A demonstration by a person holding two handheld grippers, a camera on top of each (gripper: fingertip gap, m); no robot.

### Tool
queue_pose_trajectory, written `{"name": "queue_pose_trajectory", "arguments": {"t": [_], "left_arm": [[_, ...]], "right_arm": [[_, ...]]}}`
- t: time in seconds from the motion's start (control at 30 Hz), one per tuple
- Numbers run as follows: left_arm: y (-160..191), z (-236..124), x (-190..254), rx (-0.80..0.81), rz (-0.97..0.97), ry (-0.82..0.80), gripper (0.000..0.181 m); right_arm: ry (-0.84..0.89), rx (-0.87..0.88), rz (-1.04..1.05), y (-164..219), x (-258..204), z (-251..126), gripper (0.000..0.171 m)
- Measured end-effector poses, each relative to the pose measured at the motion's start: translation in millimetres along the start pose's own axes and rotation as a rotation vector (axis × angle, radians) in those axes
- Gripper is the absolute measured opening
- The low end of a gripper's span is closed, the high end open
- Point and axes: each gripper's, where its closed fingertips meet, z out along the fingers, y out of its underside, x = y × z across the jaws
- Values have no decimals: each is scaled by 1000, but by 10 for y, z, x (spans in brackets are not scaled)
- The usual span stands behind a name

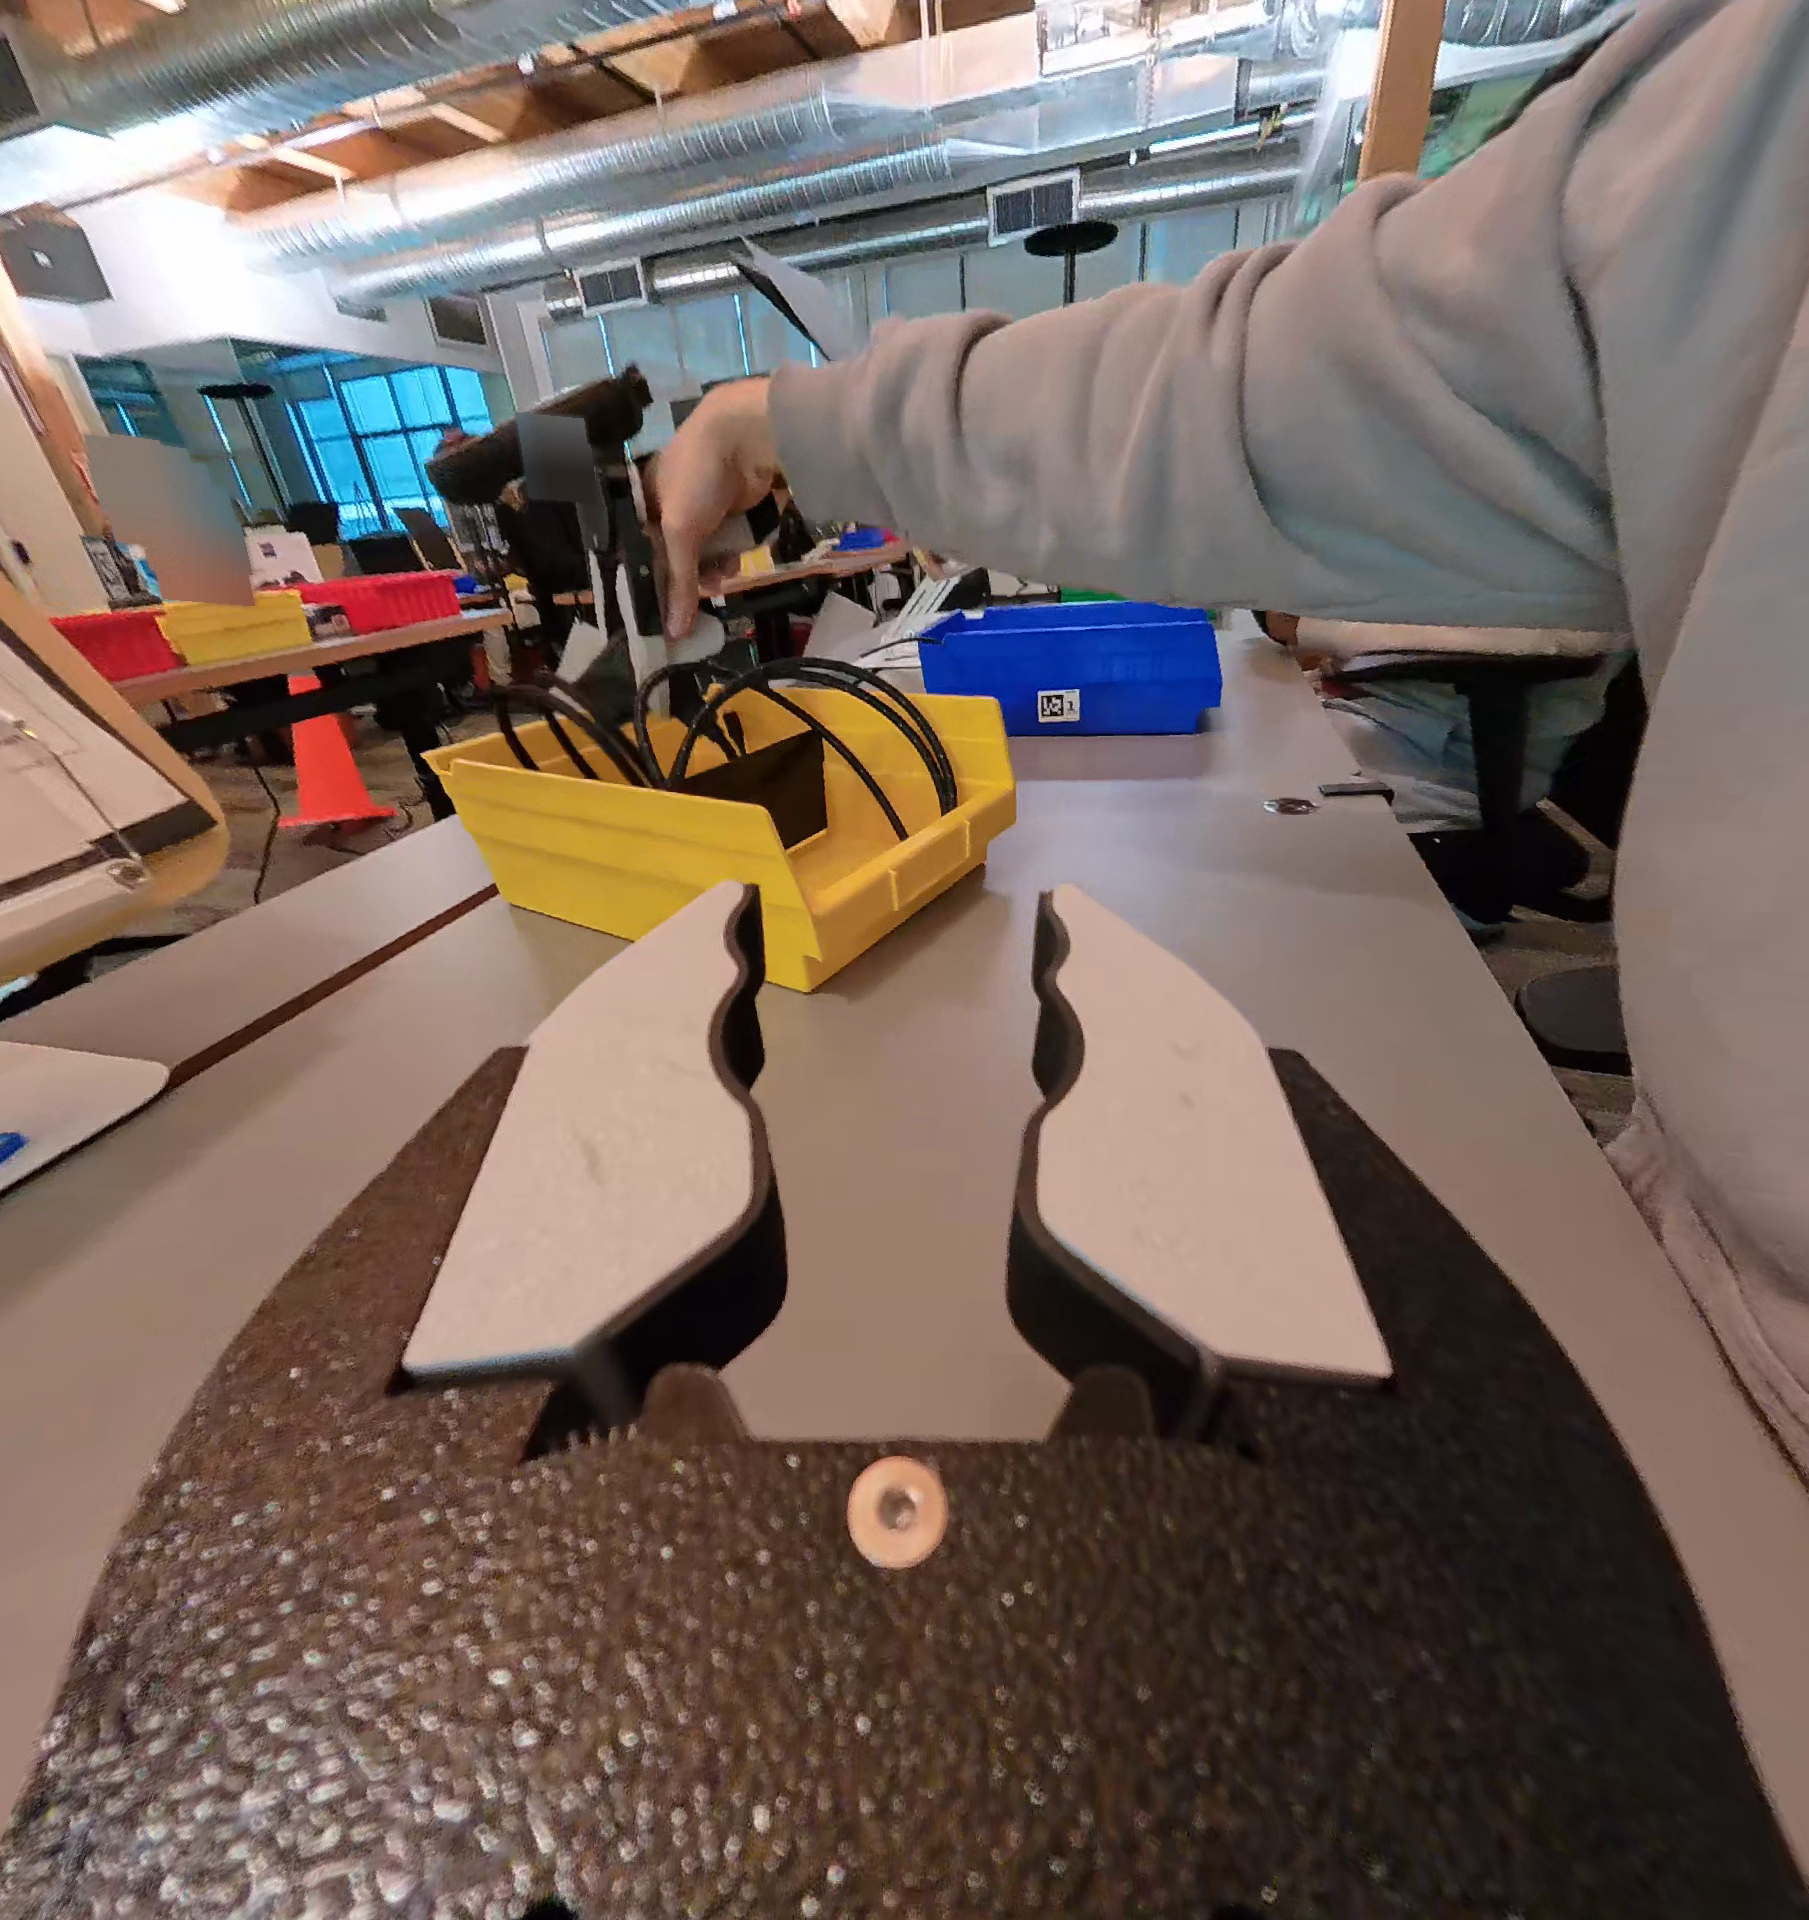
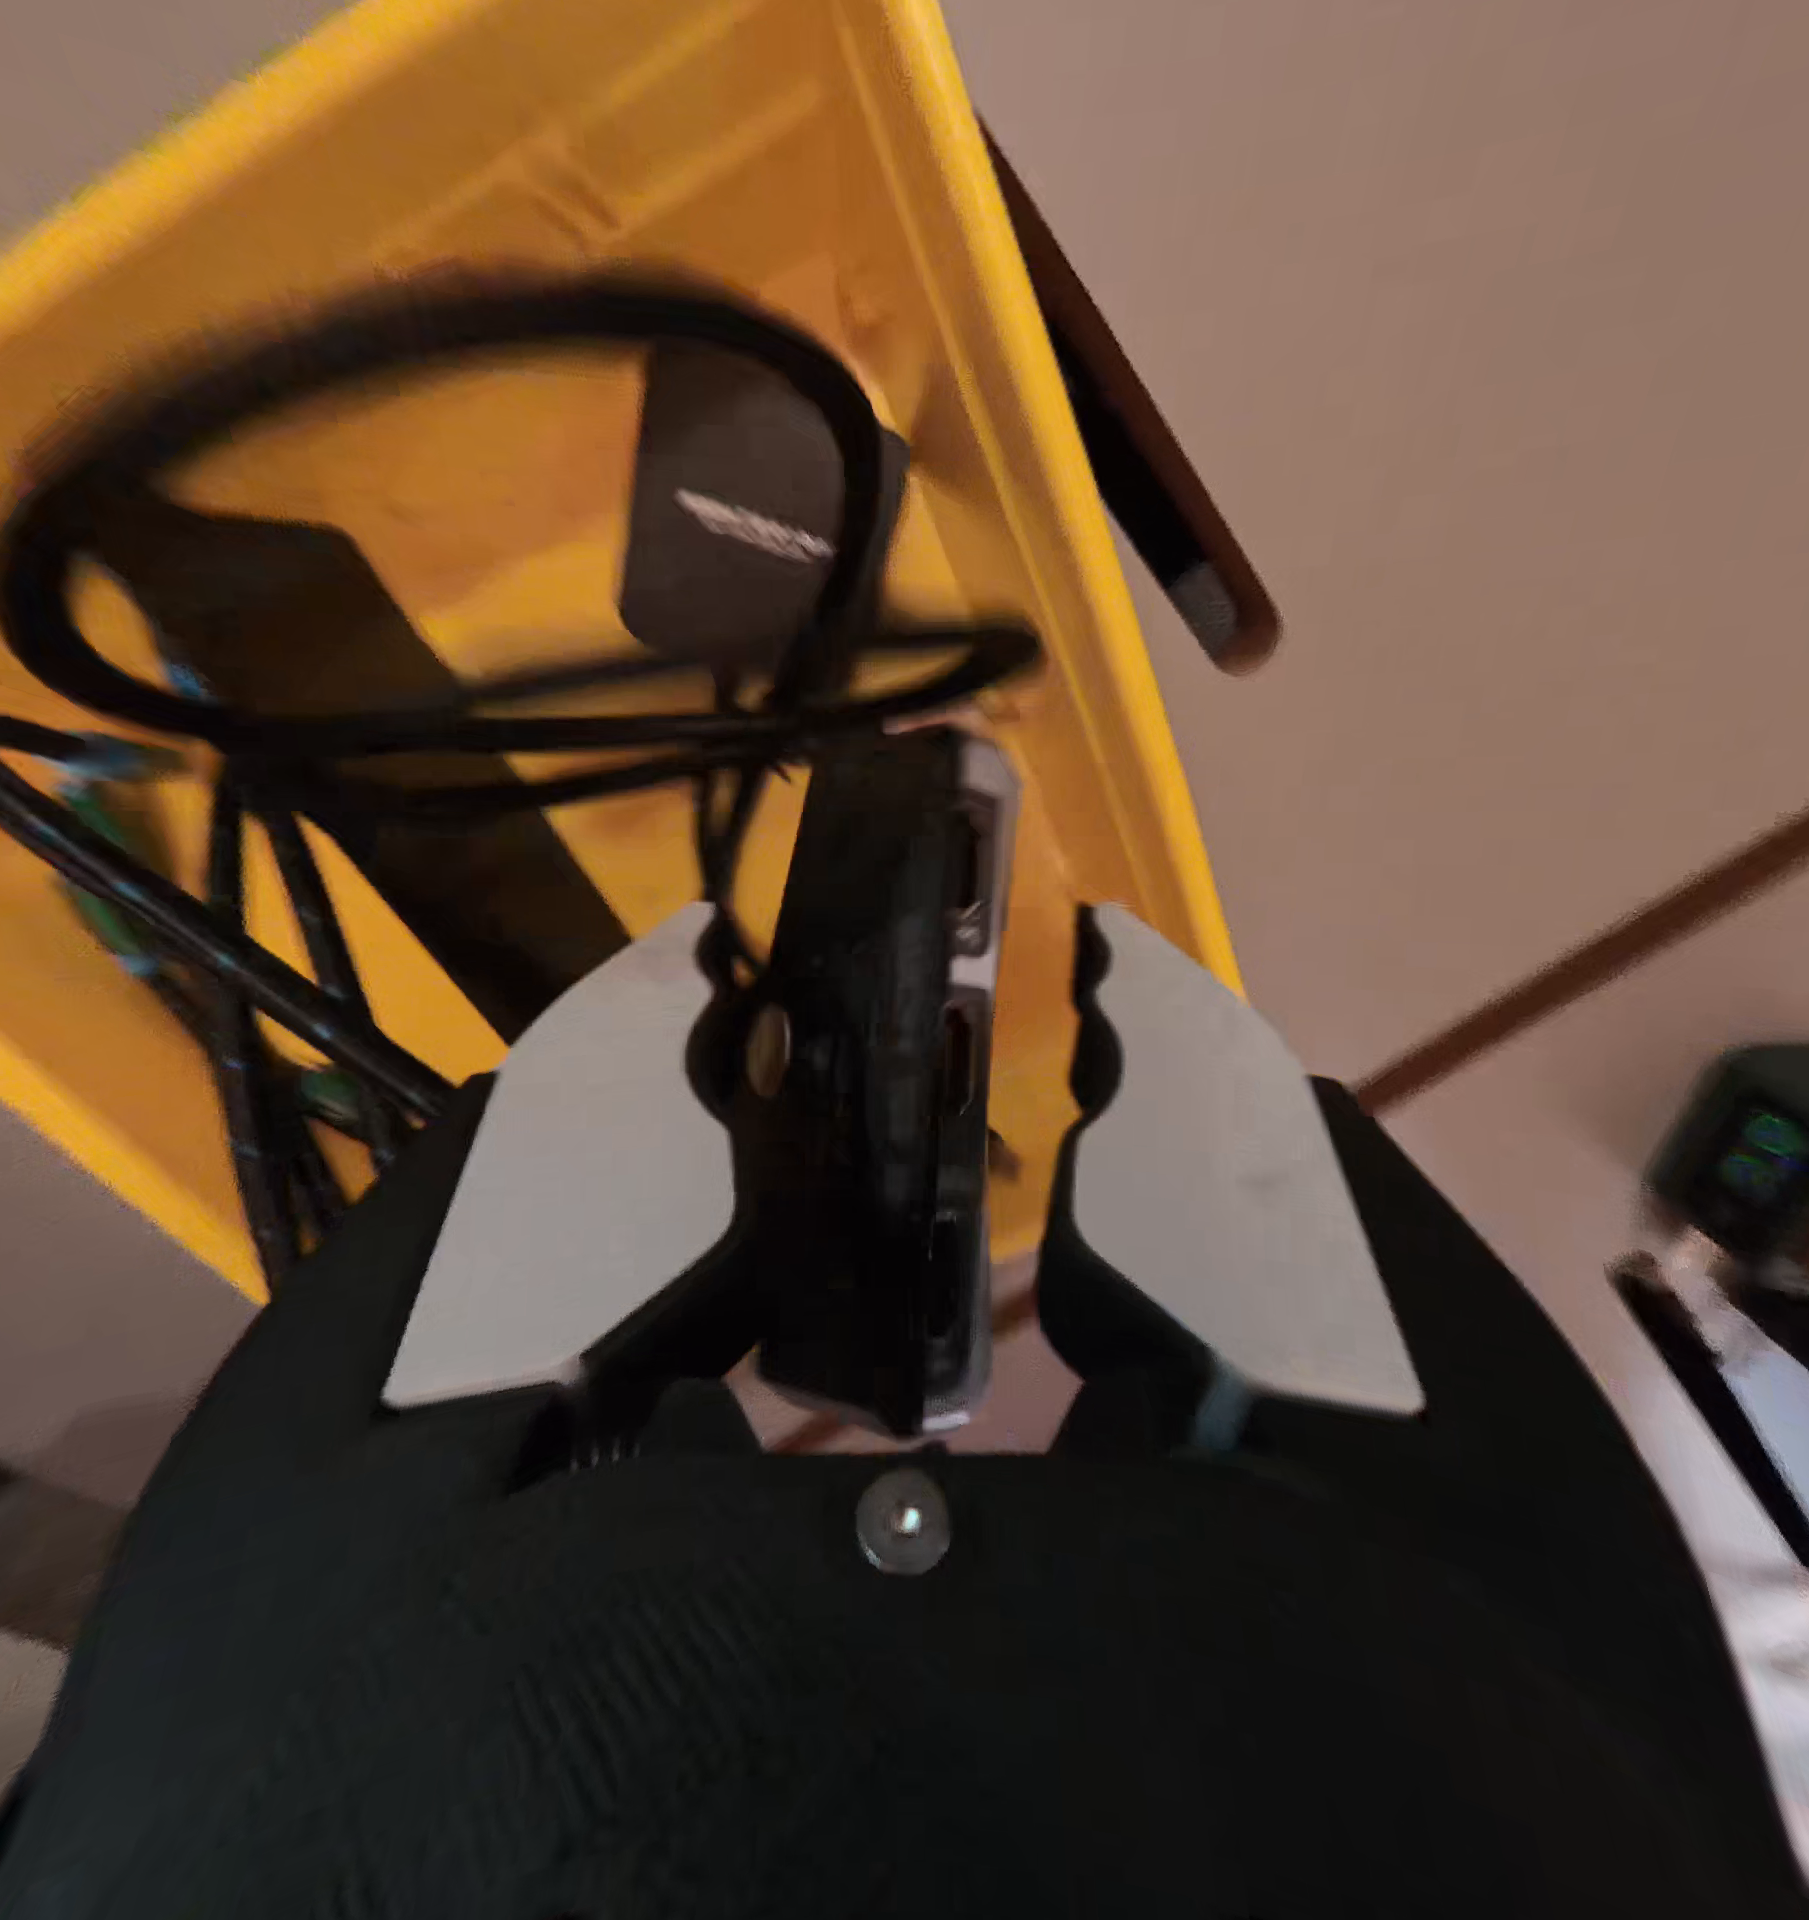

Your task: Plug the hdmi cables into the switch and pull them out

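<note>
Left gripper point(image 1: 895, 914) sits low over the grey table point(image 1: 1139, 831), fingers spread wide, nothing between them. Ahead of it, a yellow bin point(image 1: 671, 852) rests on the table with black cables point(image 1: 827, 707) looping up out of it. A blue bin point(image 1: 1076, 665) stands farther back on the same table.

A person's arm in a grey sleeve point(image 1: 1243, 436) reaches across from the right; the hand point(image 1: 708, 488) is above the yellow bin, holding the other tool pointing down into it.

Right gripper point(image 2: 895, 935) looks down into the yellow bin point(image 2: 526, 156). A black switch box point(image 2: 879, 1091) with a silver edge and ports along one side sits edge-on between its fingers. The left finger looks to touch it; a gap shows on the right side, so cannot tell if it is gripped. The view is blurred.

Black cables point(image 2: 443, 343) lie coiled in the bin beyond the switch, next to a black plug-like block point(image 2: 734, 520). A small dark device point(image 2: 1773, 1153) sits on the table to the right.
</note>
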Motion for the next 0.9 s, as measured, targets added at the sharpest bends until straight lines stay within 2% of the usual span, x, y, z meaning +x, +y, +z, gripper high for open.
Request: {"name": "queue_pose_trajectory", "arguments": {"t": [0.07, 0.17, 0.3, 0.4, 0.53, 0.7, 0.83, 0.87, 0.9], "left_arm": [[27, 138, -18, -27, -10, 12, 49], [131, 390, -77, -99, -29, 6, 50], [315, 810, -206, -179, -91, -40, 55], [473, 1170, -318, -234, -140, -94, 61], [646, 1671, -513, -295, -173, -212, 73], [884, 2074, -776, -412, -188, -403, 77], [943, 2260, -968, -428, -151, -508, 76], [976, 2292, -1022, -437, -139, -511, 84], [987, 2311, -1077, -427, -166, -518, 80]], "right_arm": [[120, -21, -40, 104, 131, -105, 79], [222, 32, -29, 210, 216, -311, 81], [270, 128, -18, 423, 93, -554, 83], [353, 267, 65, 638, -31, -796, 82], [332, 587, 156, 872, -637, -998, 81], [283, 900, 208, 1065, -1601, -935, 81], [407, 1022, 364, 1295, -1864, -889, 87], [423, 1045, 435, 1345, -1885, -878, 90], [421, 1067, 496, 1374, -1914, -853, 94]]}}
